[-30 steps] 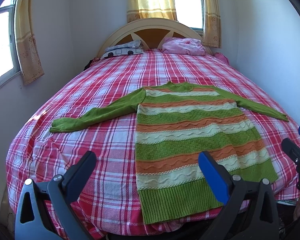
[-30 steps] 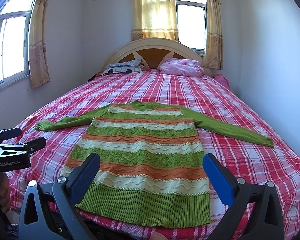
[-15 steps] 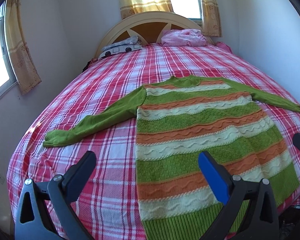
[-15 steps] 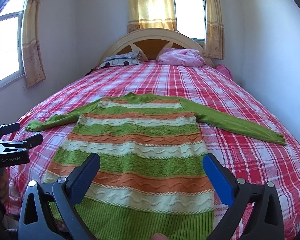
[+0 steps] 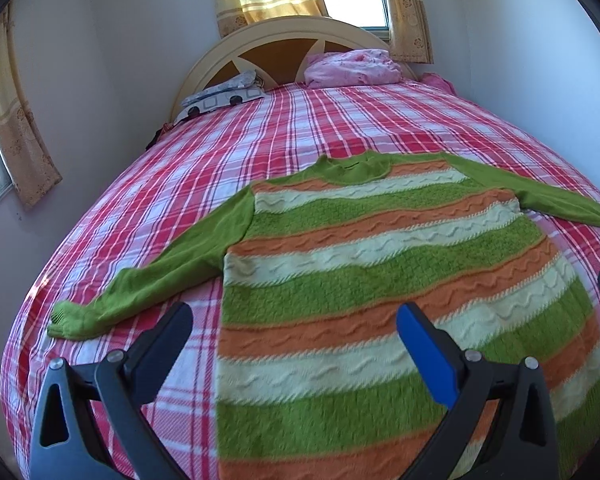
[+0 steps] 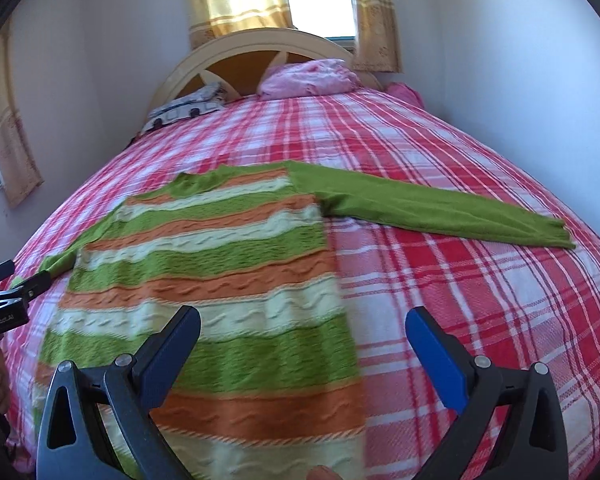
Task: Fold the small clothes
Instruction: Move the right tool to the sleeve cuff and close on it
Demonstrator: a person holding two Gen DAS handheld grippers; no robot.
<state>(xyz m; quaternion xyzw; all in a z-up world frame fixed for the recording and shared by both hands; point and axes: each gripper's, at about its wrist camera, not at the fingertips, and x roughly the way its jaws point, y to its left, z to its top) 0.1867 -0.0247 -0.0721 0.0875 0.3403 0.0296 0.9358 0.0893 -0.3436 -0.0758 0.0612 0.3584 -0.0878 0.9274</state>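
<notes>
The left gripper [image 5: 290, 320] is held wide open above the near part of the bed, nothing between its jaws; one finger is seen over bare sheet, the other over the striped body of the sweater [image 5: 380, 280]. The right gripper [image 6: 302, 324] is likewise spread wide and empty, one finger over the knit and the other over bare plaid beside the garment's right side edge. No cloth is touched by either tool, as far as can be told.

The sweater is laid flat and face up on the plaid bedsheet [image 6: 480, 280], hem toward the foot edge of the bed, collar toward the headboard [image 5: 284, 40]. Both green sleeves are stretched outward: the left sleeve [image 5: 160, 276] toward the left edge of the bed, the right sleeve [image 6: 440, 212] toward the right edge.

The garment is judged to be soft, fairly thick knitwear, light, limp and stretchy rather than slippery, so it is expected to sag and drag on the sheet if lifted by one point. A hold at each cuff, or at shoulder and hem on one side, is judged best, pinching the knit without catching the sheet beneath.

Pillows [image 5: 352, 66] are seen at the head end, well apart from the work.
</notes>
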